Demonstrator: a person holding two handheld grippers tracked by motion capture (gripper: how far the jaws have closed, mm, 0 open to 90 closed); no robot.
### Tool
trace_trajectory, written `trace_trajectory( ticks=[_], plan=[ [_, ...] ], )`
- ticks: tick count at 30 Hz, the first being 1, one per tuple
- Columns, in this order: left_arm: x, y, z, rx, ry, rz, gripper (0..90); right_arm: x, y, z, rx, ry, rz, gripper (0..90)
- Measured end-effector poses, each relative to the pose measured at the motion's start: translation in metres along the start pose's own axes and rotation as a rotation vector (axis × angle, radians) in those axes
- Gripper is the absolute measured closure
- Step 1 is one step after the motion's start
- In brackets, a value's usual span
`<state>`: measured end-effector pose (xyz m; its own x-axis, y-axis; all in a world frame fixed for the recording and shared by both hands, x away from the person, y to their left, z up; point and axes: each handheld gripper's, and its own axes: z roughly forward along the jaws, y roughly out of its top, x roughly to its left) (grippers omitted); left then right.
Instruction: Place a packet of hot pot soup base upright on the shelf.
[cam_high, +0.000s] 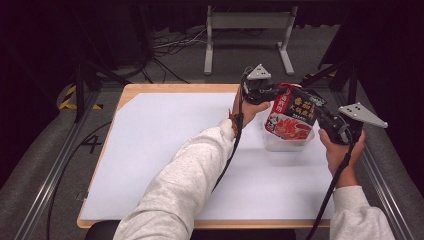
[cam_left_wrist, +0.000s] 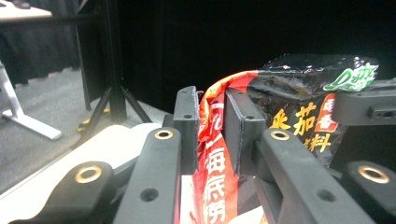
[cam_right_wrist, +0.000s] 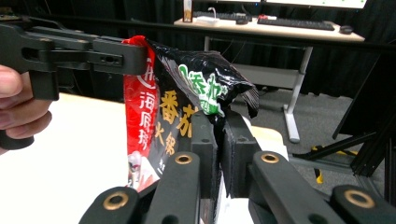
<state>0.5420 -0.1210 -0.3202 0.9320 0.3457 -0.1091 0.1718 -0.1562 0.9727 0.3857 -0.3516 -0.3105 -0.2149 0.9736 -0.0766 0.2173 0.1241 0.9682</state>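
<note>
Left gripper (cam_left_wrist: 210, 135) and right gripper (cam_right_wrist: 219, 140) each pinch the packet (cam_high: 292, 114), stretched between them, probably above the tub (cam_high: 287, 141) for tearing.

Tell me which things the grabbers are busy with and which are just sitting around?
Busy with:
- sauce packet, pinched at both top corners
- left gripper
- right gripper
- clear plastic container under the packet

Just around:
- white table cover
- white desk frame on the floor behind
- desk with keyboards
</note>
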Motion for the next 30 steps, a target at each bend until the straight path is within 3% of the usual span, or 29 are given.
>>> trace_trajectory(
  ticks=[5,13,19,22,25,30],
  plan=[
    [0.002,-0.011,0.002,0.015,-0.002,-0.021,75.7,0.002,-0.013,0.004,0.019,0.011,0.004,84.0],
    [0.000,-0.019,0.004,0.035,-0.004,0.000,74.8,0.001,-0.025,0.003,0.026,0.020,0.017,83.8],
    [-0.001,-0.020,0.003,0.047,-0.001,0.007,74.6,0.000,-0.028,0.002,0.019,0.023,0.025,84.0],
    [-0.002,-0.021,0.005,0.060,-0.004,0.009,75.0,0.000,-0.032,0.001,0.025,0.004,0.002,85.3],
    [-0.004,-0.022,0.005,0.067,-0.004,0.012,75.4,-0.004,-0.037,0.000,0.015,0.011,0.022,85.6],
    [-0.001,-0.025,0.006,0.067,0.002,-0.008,76.0,-0.005,-0.041,0.001,0.023,0.006,0.027,85.5]
  ],
)
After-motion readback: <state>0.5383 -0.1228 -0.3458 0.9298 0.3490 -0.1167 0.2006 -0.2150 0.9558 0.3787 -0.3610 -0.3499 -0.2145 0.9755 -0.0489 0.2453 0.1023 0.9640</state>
